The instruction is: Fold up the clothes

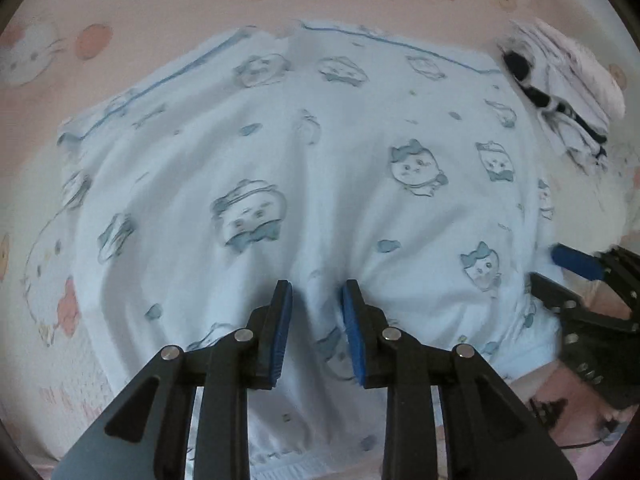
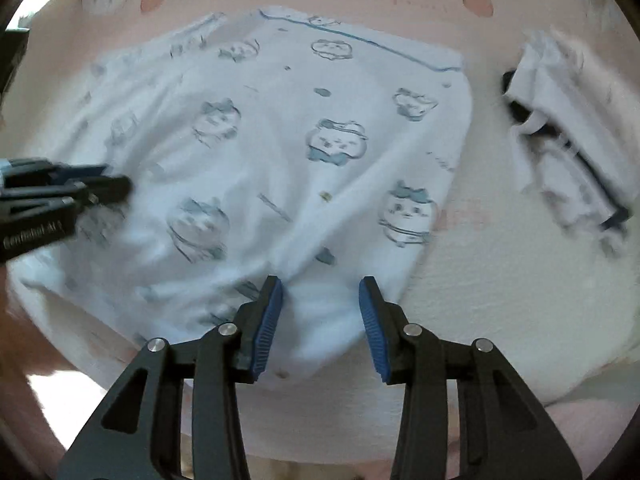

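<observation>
A pale blue garment (image 1: pixel 320 152) printed with cartoon animals lies spread and rumpled on the bed, its dark-piped hem at the far side. My left gripper (image 1: pixel 317 286) points down over its near part, jaws open, with a ridge of cloth lying in the gap and the pads not pressing on it. The right wrist view shows the same garment (image 2: pixel 280 140), and my right gripper (image 2: pixel 321 282) stands open over its near right corner, a bulge of fabric between the blue pads. Each gripper shows in the other's view: the right one (image 1: pixel 560 276) at the right edge, the left one (image 2: pixel 112 180) at the left.
The bed is covered by a pink and cream sheet (image 1: pixel 160 0) with cartoon prints. A folded white garment with dark trim (image 2: pixel 568 140) lies to the right of the blue one, also at the upper right as the folded garment (image 1: pixel 568 92). Bare sheet (image 2: pixel 500 280) lies between them.
</observation>
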`<action>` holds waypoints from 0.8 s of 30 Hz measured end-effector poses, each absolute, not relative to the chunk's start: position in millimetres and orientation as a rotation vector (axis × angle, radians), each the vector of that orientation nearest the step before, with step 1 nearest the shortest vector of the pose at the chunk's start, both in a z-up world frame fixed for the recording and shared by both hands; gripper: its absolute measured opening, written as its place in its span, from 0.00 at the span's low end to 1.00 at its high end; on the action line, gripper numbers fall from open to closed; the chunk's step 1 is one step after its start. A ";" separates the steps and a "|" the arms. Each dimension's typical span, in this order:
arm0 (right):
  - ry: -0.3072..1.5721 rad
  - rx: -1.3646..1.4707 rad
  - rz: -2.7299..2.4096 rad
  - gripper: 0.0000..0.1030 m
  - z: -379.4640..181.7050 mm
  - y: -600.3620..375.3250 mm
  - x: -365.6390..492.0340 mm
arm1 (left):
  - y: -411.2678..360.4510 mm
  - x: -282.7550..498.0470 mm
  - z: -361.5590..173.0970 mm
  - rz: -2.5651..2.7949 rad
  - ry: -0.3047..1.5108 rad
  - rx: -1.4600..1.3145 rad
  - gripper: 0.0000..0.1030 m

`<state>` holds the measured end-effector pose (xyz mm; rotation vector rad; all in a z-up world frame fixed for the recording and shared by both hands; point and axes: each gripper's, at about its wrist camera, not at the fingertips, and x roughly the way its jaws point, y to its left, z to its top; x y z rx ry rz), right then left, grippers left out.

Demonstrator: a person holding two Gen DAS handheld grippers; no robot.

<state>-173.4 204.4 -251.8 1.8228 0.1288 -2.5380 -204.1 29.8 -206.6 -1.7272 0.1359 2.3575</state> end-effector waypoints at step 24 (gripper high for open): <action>-0.126 1.807 -2.554 0.51 -251.7 226.2 -166.3 | -93.6 -127.5 -204.7 2.509 -0.401 -1.823 0.29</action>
